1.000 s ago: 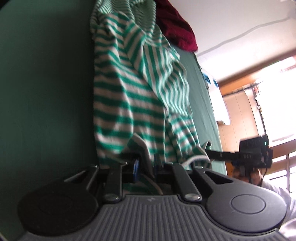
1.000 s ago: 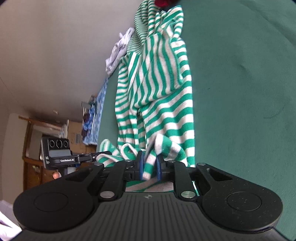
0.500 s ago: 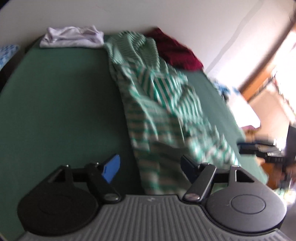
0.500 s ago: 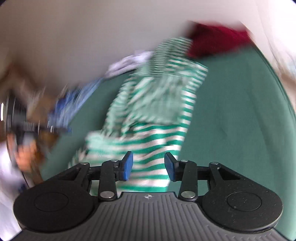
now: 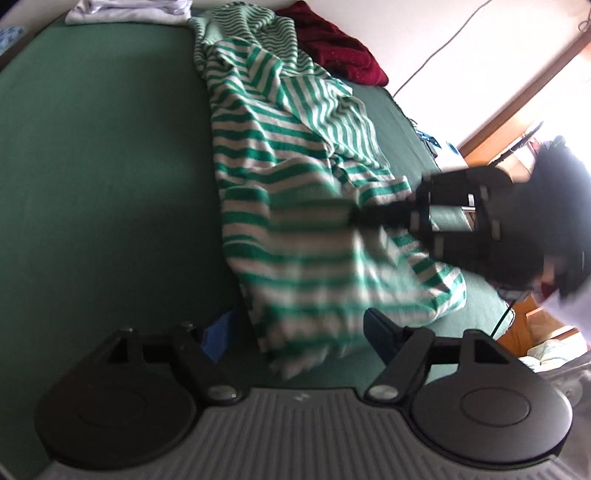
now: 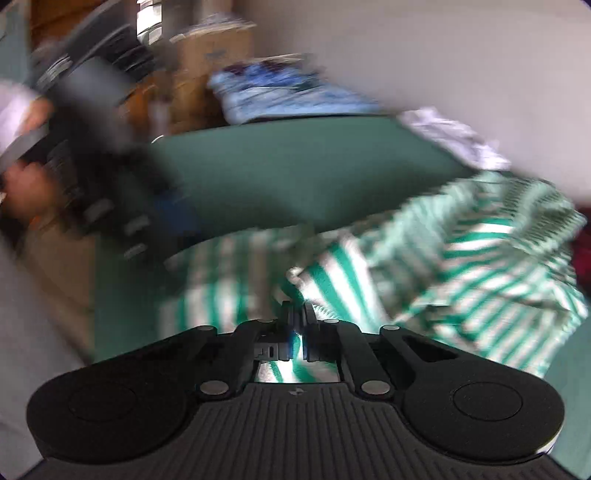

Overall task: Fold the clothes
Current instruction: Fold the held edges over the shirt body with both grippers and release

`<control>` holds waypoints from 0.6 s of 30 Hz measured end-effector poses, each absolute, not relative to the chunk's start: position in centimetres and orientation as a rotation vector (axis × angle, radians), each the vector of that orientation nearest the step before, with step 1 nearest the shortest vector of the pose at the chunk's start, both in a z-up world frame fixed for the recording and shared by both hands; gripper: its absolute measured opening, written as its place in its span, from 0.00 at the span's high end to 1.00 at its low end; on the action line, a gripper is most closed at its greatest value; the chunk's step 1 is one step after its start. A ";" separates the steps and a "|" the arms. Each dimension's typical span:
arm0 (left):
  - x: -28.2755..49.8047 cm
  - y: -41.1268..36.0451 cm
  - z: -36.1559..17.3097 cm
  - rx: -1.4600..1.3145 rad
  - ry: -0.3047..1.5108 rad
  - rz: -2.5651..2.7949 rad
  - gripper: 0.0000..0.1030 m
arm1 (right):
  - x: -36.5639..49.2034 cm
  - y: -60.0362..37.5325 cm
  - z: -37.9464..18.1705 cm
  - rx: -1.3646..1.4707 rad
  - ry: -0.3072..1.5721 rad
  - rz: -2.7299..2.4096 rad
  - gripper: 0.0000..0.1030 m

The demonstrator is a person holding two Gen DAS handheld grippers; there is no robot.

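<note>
Now striped garment (image 6: 332,273) pinched in right claw (image 6: 297,317)

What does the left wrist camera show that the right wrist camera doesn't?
Left wrist only: the left tool close up, jaws just opened, the striped shirt lying between them unpressed; a wall cable; a bright window. Right wrist only: the right tool close up, jaws just closed, too blurred to tell whether cloth is pinched; a cardboard box; a hand. Both: the striped shirt, the green surface, a white garment.
</note>
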State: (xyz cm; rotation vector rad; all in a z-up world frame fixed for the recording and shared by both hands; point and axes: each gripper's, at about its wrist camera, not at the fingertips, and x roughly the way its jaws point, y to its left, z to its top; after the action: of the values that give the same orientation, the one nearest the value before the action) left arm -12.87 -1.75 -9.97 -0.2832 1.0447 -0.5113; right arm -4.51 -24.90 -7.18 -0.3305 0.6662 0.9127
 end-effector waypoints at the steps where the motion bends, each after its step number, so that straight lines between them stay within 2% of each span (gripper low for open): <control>1: -12.9 -2.1 -9.9 -0.274 1.036 -0.519 0.26 | -3.6 -25.6 -7.0 -0.288 0.676 0.866 0.97; 4: -12.8 -3.1 -10.0 -0.240 1.015 -0.537 0.26 | -1.8 -26.8 -7.7 -0.223 0.734 0.790 0.96; 6: -12.5 -3.8 -10.2 -0.217 1.020 -0.551 0.26 | -1.1 -27.1 -8.8 -0.162 0.793 0.790 0.92; 8: -12.2 -4.1 -9.9 -0.206 1.020 -0.567 0.26 | -1.5 -27.4 -9.3 -0.072 0.825 0.804 0.72; 10: -12.3 -3.9 -9.2 -0.193 1.003 -0.583 0.25 | -2.5 -28.5 -8.3 -0.026 0.779 0.776 0.60; 12: -12.6 -3.5 -8.7 -0.170 0.976 -0.587 0.21 | -3.7 -30.9 -7.0 0.012 0.736 0.702 0.59; 13: -12.4 -3.6 -8.7 -0.154 0.982 -0.580 0.22 | -4.3 -32.3 -6.6 0.032 0.744 0.664 0.59; 15: -11.8 -3.9 -9.2 -0.153 1.010 -0.591 0.33 | -5.1 -35.0 -6.7 0.081 0.796 0.588 0.59; 17: -11.3 -4.4 -9.9 -0.170 1.032 -0.622 0.56 | -6.3 -36.7 -7.1 0.111 0.855 0.523 0.59; 18: -11.1 -4.7 -10.3 -0.168 1.050 -0.633 0.59 | -6.9 -37.3 -7.5 0.121 0.880 0.498 0.59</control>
State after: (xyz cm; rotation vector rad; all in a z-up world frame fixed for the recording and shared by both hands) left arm -11.15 -4.71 -10.33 -0.1680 1.0499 -0.6329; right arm -6.86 -37.26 -7.48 0.1210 0.8802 0.4978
